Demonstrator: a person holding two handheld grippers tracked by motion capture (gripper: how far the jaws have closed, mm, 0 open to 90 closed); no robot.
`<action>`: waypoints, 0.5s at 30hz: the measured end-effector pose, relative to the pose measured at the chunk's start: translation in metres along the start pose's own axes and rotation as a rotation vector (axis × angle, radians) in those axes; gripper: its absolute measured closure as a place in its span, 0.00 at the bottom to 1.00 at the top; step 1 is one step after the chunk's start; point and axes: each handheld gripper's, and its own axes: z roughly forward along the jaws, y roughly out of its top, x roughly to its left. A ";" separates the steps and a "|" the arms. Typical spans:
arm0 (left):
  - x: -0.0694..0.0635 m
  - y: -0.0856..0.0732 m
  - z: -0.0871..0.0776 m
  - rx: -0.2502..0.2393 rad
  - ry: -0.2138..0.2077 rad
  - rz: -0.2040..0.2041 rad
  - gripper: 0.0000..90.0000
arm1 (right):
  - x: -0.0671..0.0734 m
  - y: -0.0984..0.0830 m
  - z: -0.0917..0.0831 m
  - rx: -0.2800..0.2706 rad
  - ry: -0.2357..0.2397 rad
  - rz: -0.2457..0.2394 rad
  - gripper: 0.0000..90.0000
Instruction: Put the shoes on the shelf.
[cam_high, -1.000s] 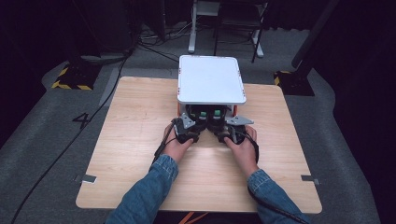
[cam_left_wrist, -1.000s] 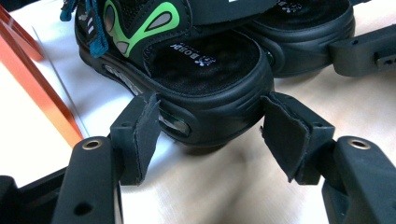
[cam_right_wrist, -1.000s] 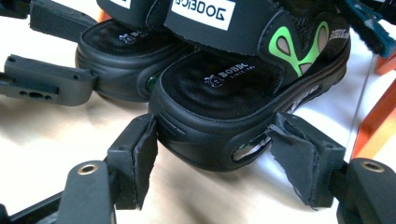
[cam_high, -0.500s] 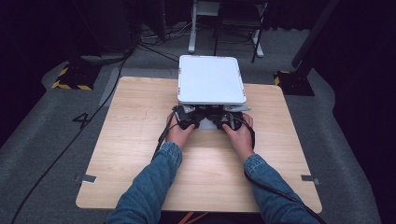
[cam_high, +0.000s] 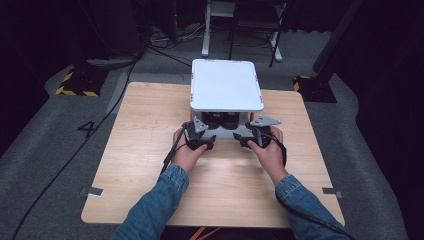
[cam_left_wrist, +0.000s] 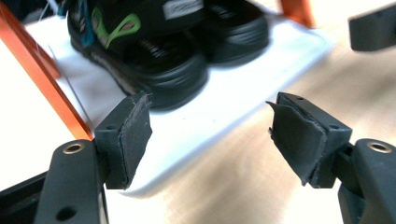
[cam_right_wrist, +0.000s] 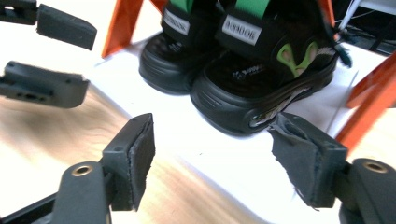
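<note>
Pair of black sandals (cam_right_wrist: 243, 70) on lower white shelf (cam_right_wrist: 201, 154) of two-tier rack, just ahead of both tools. Left tool (cam_left_wrist: 210, 126) released, jaws just widened, nothing between. Right tool (cam_right_wrist: 210, 154) released, empty, facing sandal toes for frontal approach.

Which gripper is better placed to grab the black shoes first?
Probably the right gripper: its open jaws face the nearer black shoe with green trim head-on. The left gripper sits off to the side.

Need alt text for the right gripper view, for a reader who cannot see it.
A pair of black sandals with green straps sits on the white lower shelf of an orange-legged rack. The right gripper points at them, jaws open and empty; the left gripper shows at upper left.
</note>
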 end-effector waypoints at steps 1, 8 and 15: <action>-0.003 0.002 -0.007 -0.006 -0.003 0.011 0.32 | 0.001 0.002 -0.008 -0.005 0.001 0.001 0.33; -0.016 0.013 -0.054 -0.033 -0.035 0.022 0.30 | 0.000 0.011 -0.046 -0.037 0.025 0.017 0.33; -0.005 0.004 -0.087 0.017 -0.039 0.011 0.23 | -0.011 0.009 -0.080 -0.056 0.043 0.028 0.31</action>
